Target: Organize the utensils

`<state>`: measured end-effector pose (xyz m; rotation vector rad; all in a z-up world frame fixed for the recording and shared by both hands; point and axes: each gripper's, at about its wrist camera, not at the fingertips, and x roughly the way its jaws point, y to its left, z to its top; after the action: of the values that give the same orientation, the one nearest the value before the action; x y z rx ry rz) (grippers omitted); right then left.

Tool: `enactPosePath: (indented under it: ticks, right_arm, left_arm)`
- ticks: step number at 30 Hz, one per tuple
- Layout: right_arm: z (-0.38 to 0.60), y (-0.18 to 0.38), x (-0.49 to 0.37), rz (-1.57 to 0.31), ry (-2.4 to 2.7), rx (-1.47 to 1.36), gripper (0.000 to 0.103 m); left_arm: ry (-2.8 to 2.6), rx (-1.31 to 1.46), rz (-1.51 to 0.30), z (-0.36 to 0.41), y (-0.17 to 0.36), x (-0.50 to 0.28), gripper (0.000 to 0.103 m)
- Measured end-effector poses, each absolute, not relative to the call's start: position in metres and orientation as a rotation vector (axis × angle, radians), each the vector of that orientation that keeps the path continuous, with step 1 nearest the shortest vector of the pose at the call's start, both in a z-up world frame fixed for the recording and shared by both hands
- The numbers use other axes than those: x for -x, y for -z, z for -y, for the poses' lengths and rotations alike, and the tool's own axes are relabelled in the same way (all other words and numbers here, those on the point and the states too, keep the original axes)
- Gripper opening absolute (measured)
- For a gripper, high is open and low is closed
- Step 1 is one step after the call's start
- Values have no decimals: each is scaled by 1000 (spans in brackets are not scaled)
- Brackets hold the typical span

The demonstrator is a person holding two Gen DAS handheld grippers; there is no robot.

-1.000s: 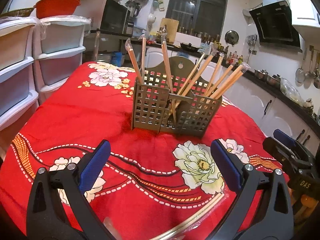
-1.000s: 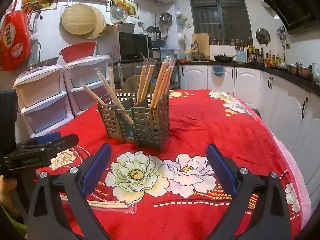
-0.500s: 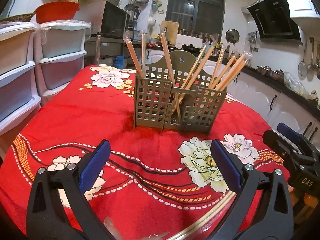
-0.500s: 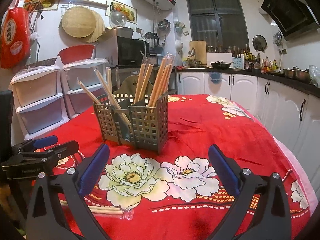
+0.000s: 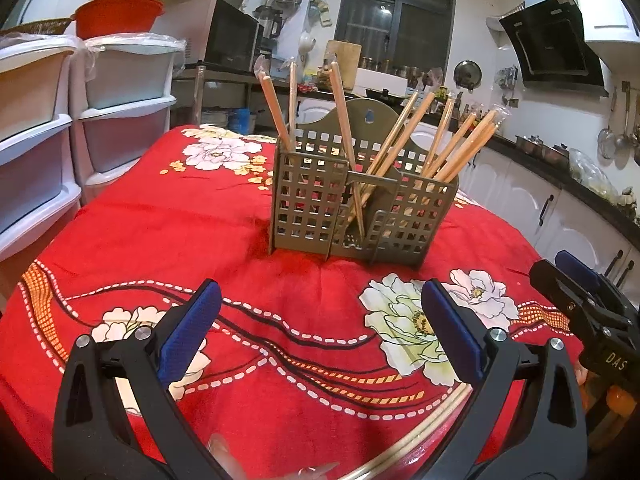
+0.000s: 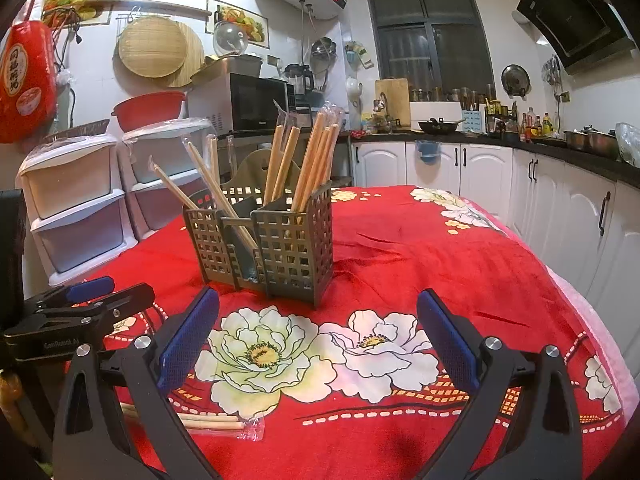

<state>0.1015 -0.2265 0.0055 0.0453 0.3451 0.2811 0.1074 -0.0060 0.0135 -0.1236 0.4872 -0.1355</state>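
Note:
A grey-brown perforated utensil holder (image 5: 352,208) stands mid-table on the red floral cloth (image 5: 168,224); it also shows in the right wrist view (image 6: 276,240). Several wrapped wooden chopsticks (image 5: 452,152) lean in its compartments. One wrapped pair of chopsticks (image 6: 216,422) lies flat on the cloth near the front edge, under my left gripper (image 5: 320,336) and beside my right gripper (image 6: 320,340); it shows at the lower right of the left wrist view (image 5: 424,436). Both grippers are open and empty, hovering above the cloth short of the holder.
White plastic drawer units (image 5: 80,132) stand left of the table, with a red basin (image 5: 120,12) on top. White kitchen cabinets (image 6: 560,208) and a cluttered counter run along the right. The table's edge falls away at the right (image 6: 600,320).
Both grippers have lowered and moved slightly nearer the holder, which looks larger in both views. The flat chopstick pair stays put. Both grippers stay open.

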Motion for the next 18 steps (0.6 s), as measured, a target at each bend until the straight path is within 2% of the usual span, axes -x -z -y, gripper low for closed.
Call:
enactPosePath:
  ticks: [18]
  right_arm:
    - [226,-4,-102,-350,-279,-44,96]
  left_arm:
    - [126,133,-486,5,-13,-107,92]
